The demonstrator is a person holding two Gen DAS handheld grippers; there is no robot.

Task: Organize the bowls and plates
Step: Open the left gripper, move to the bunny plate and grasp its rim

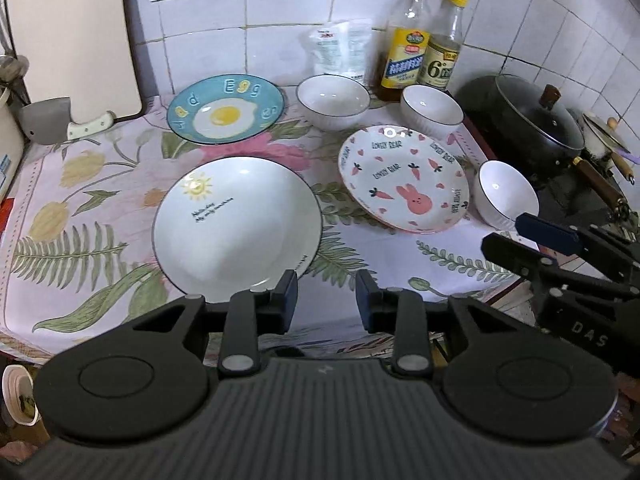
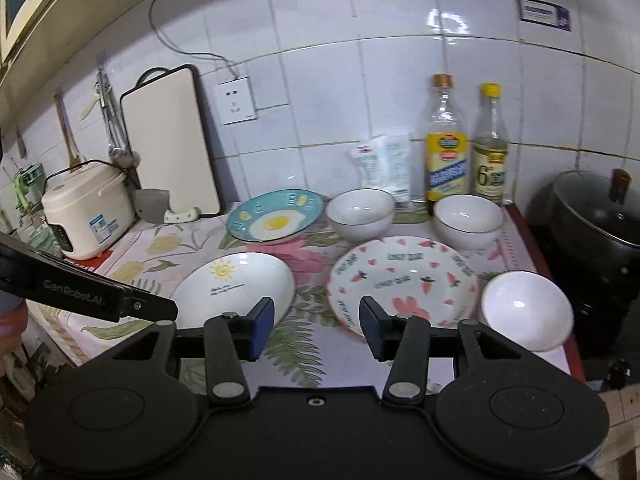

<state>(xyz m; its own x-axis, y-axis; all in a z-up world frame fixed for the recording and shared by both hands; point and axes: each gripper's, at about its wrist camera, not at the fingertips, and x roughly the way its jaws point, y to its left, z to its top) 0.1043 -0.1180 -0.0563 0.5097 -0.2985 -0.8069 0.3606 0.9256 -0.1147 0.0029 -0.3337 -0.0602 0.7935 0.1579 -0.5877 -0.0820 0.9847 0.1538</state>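
Observation:
Three plates lie on the floral cloth: a blue egg plate (image 1: 226, 109) (image 2: 276, 221) at the back, a white sun plate (image 1: 237, 224) (image 2: 234, 288) in front, and a pink rabbit plate (image 1: 404, 178) (image 2: 402, 280) to the right. Three white bowls stand apart: one at back centre (image 1: 333, 100) (image 2: 359, 213), one at back right (image 1: 432, 109) (image 2: 468, 220), one at the front right (image 1: 506, 194) (image 2: 526, 309). My left gripper (image 1: 327, 300) is open and empty, above the counter's front edge near the sun plate. My right gripper (image 2: 317, 326) (image 1: 520, 236) is open and empty, in front of the rabbit plate.
Two bottles (image 1: 424, 40) and a plastic pouch (image 1: 340, 50) stand against the tiled wall. A lidded black pot (image 1: 532, 120) sits on the stove at the right. A cutting board (image 2: 170, 140), a cleaver (image 2: 160, 206) and a rice cooker (image 2: 86, 208) are at the left.

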